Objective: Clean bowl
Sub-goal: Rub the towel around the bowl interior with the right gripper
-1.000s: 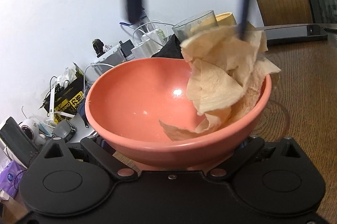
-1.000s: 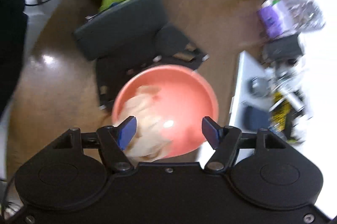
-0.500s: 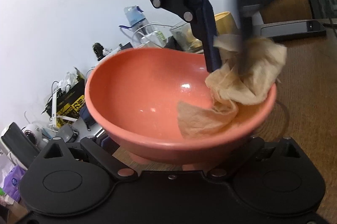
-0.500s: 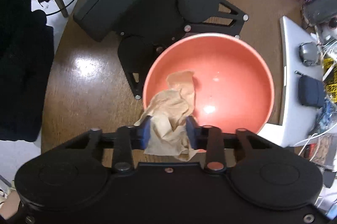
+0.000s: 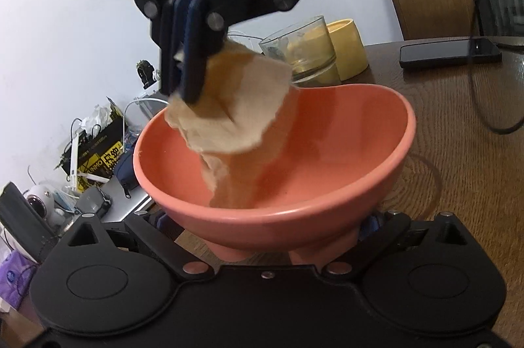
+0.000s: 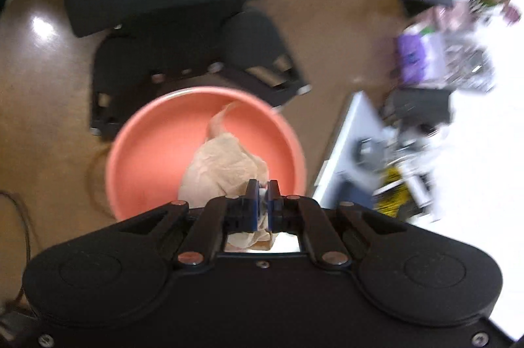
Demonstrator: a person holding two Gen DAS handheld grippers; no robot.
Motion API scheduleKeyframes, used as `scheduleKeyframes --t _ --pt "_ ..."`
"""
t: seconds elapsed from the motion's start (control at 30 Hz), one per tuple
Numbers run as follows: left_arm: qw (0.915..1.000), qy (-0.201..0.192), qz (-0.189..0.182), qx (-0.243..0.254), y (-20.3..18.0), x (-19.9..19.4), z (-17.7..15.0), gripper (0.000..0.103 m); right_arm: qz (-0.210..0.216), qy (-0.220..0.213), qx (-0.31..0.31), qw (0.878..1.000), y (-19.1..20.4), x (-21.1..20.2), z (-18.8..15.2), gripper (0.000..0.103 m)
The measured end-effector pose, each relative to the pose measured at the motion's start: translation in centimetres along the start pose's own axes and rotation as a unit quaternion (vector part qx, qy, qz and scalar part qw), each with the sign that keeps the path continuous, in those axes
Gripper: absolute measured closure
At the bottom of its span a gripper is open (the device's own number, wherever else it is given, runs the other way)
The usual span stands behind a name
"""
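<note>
Since the earlier frame the right gripper (image 6: 261, 184) has clamped tight on the crumpled paper towel (image 5: 229, 119) and lifted it toward the bowl's (image 5: 327, 210) far side. The left gripper (image 5: 268, 236) grips the bowl's base — wiping looks mid-course, the inside not yet fully covered.

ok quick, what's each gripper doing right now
left gripper: closed on the bowl
right gripper: closed on the paper towel

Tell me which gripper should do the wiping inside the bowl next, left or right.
Right. The right gripper is already shut on the paper towel, which hangs down into the pink bowl. The left gripper looks clamped around the bowl's foot, steadying it, so it probably isn't free to wipe.
</note>
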State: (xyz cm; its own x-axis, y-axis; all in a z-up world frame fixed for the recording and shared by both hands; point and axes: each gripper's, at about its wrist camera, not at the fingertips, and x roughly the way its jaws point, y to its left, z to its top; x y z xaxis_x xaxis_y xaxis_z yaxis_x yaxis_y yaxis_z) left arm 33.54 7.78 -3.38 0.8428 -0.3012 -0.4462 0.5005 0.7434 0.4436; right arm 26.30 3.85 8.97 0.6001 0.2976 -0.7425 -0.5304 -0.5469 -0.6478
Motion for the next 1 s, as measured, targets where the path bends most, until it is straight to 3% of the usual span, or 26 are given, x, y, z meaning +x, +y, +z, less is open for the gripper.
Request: scheduleKeyframes --t 0.13,0.27,0.3,0.37,0.43,0.47,0.7,0.77,0.8,0.87,0.9,0.93,1.0 --pt "1.0000 0.001 0.001 0.000 -0.7 -0.5 0.0 0.005 -0.009 0.044 -0.082 0.996 2.8 1.4 -0.2 0.097" --pt "1.0000 0.001 0.002 0.002 -0.8 -0.5 0.0 0.005 0.029 0.074 -0.084 0.993 4.4 2.6 -0.6 0.097" --pt "1.0000 0.001 0.003 0.003 -0.8 -0.5 0.0 0.005 0.037 0.079 -0.079 0.993 4.7 2.8 -0.8 0.092" --pt "1.0000 0.001 0.004 0.004 -0.8 -0.4 0.0 0.005 0.051 0.080 -0.057 0.994 5.0 3.1 -1.0 0.068" --pt "1.0000 0.000 0.006 0.006 -0.9 -0.3 0.0 0.005 0.046 0.071 -0.046 0.995 4.9 3.1 -1.0 0.031" --pt "1.0000 0.000 0.006 0.007 -1.0 -0.5 0.0 0.005 0.041 0.067 -0.044 0.996 4.8 3.2 -1.0 0.028" --pt "1.0000 0.001 0.005 0.006 -1.2 -0.5 0.0 0.005 0.057 0.060 -0.032 0.996 4.5 3.7 -0.6 0.031" --pt "1.0000 0.001 0.007 0.007 -1.4 0.0 -0.2 0.005 0.067 0.067 -0.020 0.995 4.3 4.0 -0.7 0.045" --pt "1.0000 0.001 0.008 0.006 -1.4 0.1 -0.3 0.005 0.073 0.073 -0.013 0.995 4.1 4.2 -0.8 0.058" --pt "1.0000 0.001 0.008 0.006 -1.5 0.0 -0.3 0.005 0.080 0.079 -0.011 0.994 4.1 4.4 -0.8 0.069" --pt "0.9999 0.001 0.008 0.007 -1.6 -0.1 -0.3 0.005 0.078 0.079 -0.016 0.994 3.8 4.5 -0.8 0.087" --pt "0.9999 0.001 0.008 0.007 -1.7 -0.1 -0.3 0.005 0.067 0.075 -0.032 0.994 4.1 4.5 -0.7 0.093" --pt "0.9999 0.002 0.009 0.006 -1.8 -0.1 -0.2 0.005 0.032 0.057 -0.063 0.996 4.6 4.0 -0.4 0.093"
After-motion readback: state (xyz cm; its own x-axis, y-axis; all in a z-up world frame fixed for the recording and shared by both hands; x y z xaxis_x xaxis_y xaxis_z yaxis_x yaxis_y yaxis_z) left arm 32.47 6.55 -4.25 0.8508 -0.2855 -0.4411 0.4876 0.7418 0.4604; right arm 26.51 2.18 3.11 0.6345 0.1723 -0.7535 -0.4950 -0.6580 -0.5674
